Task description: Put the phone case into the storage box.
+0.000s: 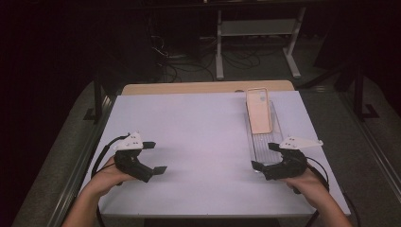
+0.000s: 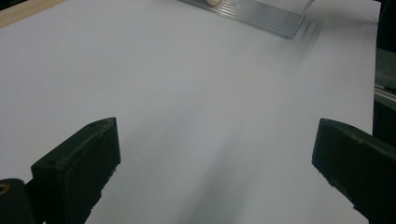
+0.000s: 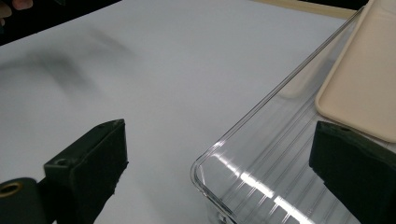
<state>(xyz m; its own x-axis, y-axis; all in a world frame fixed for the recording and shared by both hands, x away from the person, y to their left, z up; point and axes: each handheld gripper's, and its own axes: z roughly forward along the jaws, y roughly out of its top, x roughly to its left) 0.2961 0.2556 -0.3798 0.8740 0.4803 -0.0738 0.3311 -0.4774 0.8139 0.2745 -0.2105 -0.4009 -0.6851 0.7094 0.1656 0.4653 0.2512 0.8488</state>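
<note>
A long clear ribbed plastic tray [image 1: 265,142] lies on the right side of the white table [image 1: 198,127]. A beige phone case [image 1: 259,111] rests in its far half. My right gripper [image 1: 265,156] is open at the tray's near end, its jaws spread around the near left corner; in the right gripper view the tray corner [image 3: 243,177] and the case [image 3: 364,88] sit between the jaws. My left gripper [image 1: 155,157] is open over bare table at the front left, nothing between its jaws. In the left gripper view the tray [image 2: 261,14] lies far off.
A wooden table edge [image 1: 203,87] shows behind the white top. Beyond it a metal stand [image 1: 255,42] and cables lie on the dark floor. A metal rail [image 1: 80,161] runs along the table's left side.
</note>
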